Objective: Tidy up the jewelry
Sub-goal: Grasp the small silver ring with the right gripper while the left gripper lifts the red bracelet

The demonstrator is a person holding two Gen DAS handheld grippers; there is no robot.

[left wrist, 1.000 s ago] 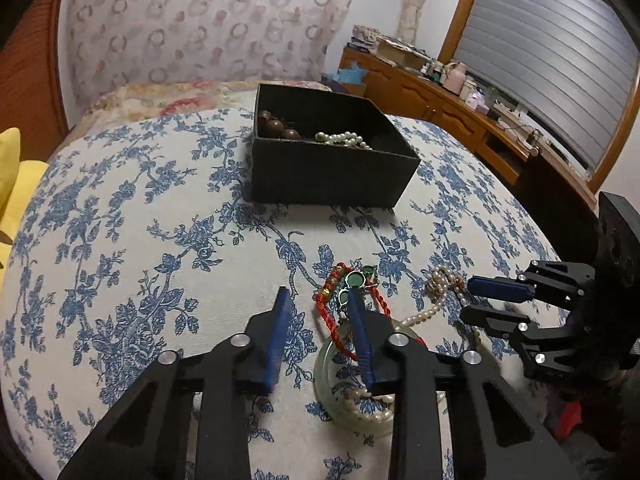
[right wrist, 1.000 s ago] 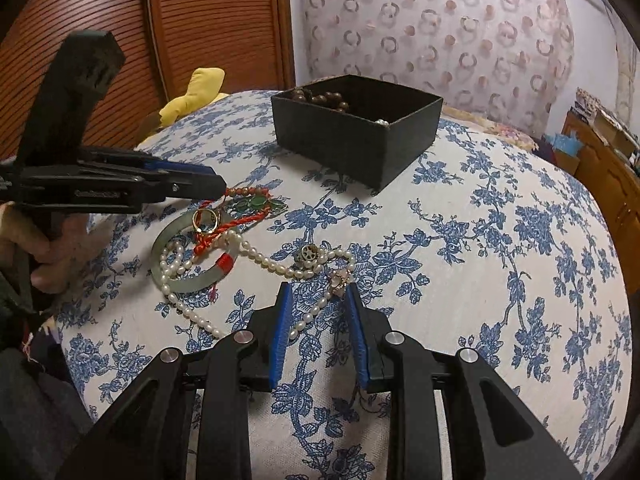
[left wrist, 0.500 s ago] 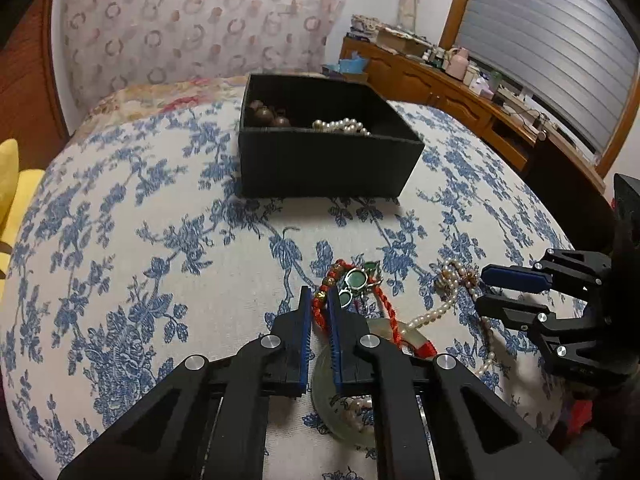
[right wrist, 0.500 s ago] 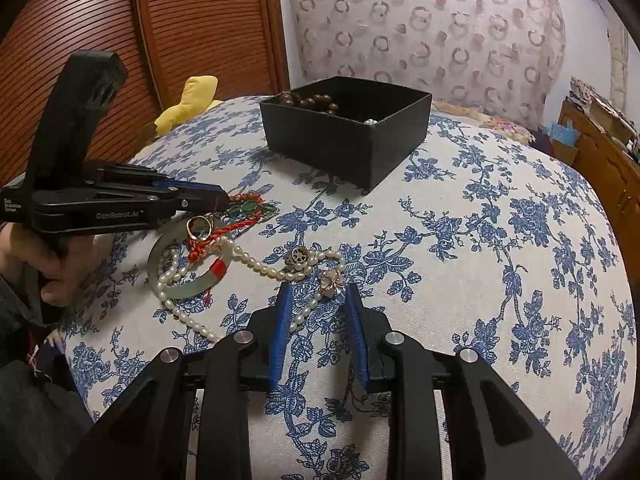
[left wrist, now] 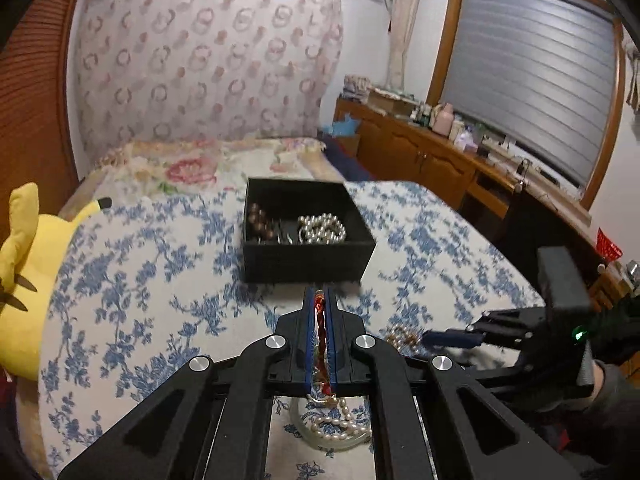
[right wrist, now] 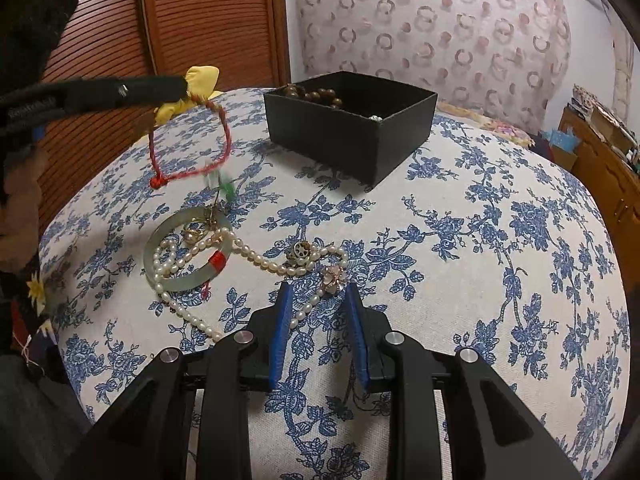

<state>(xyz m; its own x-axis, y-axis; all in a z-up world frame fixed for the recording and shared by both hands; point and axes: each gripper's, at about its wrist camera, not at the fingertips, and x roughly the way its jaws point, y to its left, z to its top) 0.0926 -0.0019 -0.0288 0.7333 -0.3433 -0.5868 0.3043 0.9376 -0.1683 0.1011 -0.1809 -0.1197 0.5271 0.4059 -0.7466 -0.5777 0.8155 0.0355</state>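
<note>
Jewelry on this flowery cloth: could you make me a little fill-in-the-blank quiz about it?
1. The left claw has lifted the ____ cord bracelet.
2. The black box already holds brown beads and ____.
3. The pearl necklace lies across a pale green ____.
4. The right claw is ____.

Answers: red; pearls; bangle; open

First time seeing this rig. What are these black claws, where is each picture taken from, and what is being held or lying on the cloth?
They are two hand-held grippers, each carrying a fisheye camera that looks along its fingers. The left gripper is shut on a red cord bracelet, lifted above the cloth. The right gripper is open, straddling a pearl necklace on the blue floral tablecloth. A jade bangle lies beside it. The black box behind already holds brown beads and pearls.
</note>
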